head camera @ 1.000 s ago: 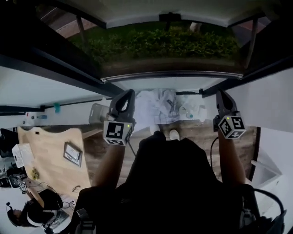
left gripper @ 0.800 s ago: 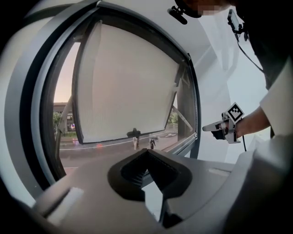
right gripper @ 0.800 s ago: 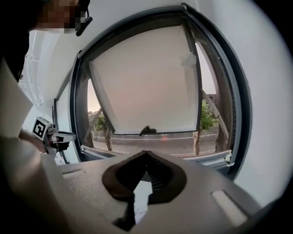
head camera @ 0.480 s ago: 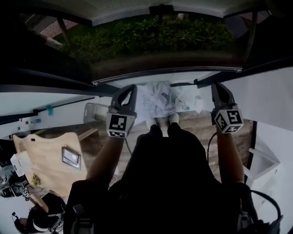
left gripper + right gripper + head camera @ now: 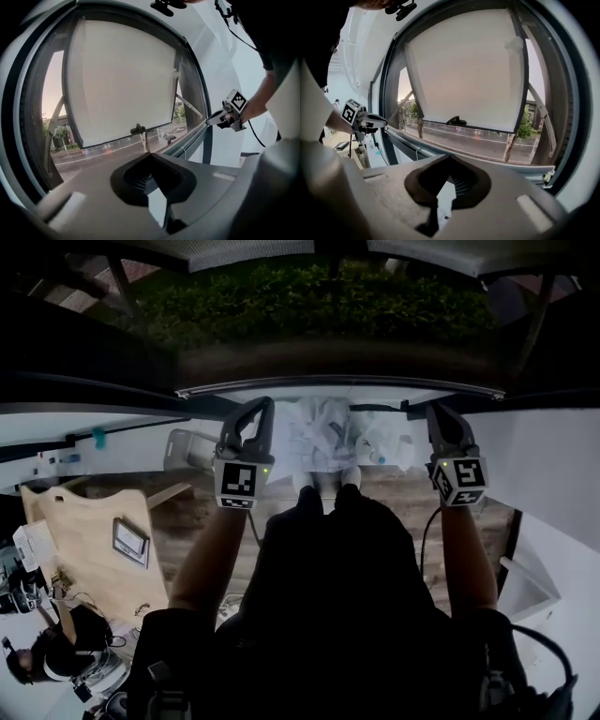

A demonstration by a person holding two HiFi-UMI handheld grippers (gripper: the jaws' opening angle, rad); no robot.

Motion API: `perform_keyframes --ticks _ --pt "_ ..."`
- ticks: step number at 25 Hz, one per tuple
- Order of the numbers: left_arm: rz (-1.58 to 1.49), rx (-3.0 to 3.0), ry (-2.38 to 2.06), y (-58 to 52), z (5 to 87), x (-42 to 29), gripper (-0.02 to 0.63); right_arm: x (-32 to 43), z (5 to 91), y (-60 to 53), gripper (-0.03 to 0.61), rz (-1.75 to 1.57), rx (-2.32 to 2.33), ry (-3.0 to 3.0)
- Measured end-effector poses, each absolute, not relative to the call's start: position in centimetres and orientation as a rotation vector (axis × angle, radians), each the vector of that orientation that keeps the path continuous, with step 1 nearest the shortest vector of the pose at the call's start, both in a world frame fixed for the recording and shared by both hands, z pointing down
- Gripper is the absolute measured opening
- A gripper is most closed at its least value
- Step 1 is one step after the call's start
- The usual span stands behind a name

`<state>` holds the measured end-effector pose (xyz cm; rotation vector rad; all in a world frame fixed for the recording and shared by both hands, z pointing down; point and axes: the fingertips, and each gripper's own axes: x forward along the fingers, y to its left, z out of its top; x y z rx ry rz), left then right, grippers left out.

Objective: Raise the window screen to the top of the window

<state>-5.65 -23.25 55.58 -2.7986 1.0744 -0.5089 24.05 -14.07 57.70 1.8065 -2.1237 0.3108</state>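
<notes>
The white window screen (image 5: 122, 79) hangs high in the frame, and its dark bottom bar carries a small black handle (image 5: 137, 130). The same screen (image 5: 464, 70) and handle (image 5: 456, 121) show in the right gripper view. My left gripper (image 5: 260, 409) is shut and empty, just below the window's lower frame (image 5: 337, 385) at its left. At the right end of that frame my right gripper (image 5: 438, 416) is also shut with nothing in it. Both point at the window, well under the handle. Each appears in the other's view: the right gripper (image 5: 218, 119) and the left gripper (image 5: 372, 122).
A green hedge (image 5: 309, 306) lies outside the glass. Crumpled white sheeting (image 5: 323, 437) covers the floor under the window by my shoes. A wooden table (image 5: 84, 531) stands at the left and a white cabinet (image 5: 553, 549) at the right.
Both hands have sunk a little toward the sill, still shut. In the head view the screen's lower edge has slid up to the top of the picture.
</notes>
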Motion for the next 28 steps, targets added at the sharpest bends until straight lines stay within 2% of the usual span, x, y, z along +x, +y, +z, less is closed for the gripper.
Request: perform_keyframes --ticks 6,7,8,12,14,15,28 --pt "-0.533 -2.800 1.052 -23.3 57.1 -5.0 0.013 22.3 58.4 -15.9 0.002 0.214 1.680 -2.190" --pt "-0.544 -2.799 1.035 -23.4 57.3 -4.8 0.032 21.8 58.5 -16.1 0.020 0.201 1.652 -2.196" --pt "-0.558 -2.793 1.018 -23.4 57.5 -4.7 0.048 21.2 58.7 -16.4 0.070 0.191 1.619 -2.197" --pt "-0.636 -2.751 0.958 -23.5 58.9 -4.3 0.066 19.7 60.1 -16.7 0.095 0.116 1.490 -2.151" --pt "-0.698 -2.742 0.916 -23.3 60.1 -4.0 0.083 19.7 60.7 -16.7 0.181 0.065 1.455 -2.104" --pt "-0.715 -2.743 0.897 -23.2 60.5 -3.8 0.087 19.6 61.0 -16.7 0.190 0.050 1.436 -2.089" --pt "-0.844 -2.625 0.812 -23.9 62.9 -3.9 0.106 19.7 63.6 -17.2 0.190 -0.084 1.266 -1.950"
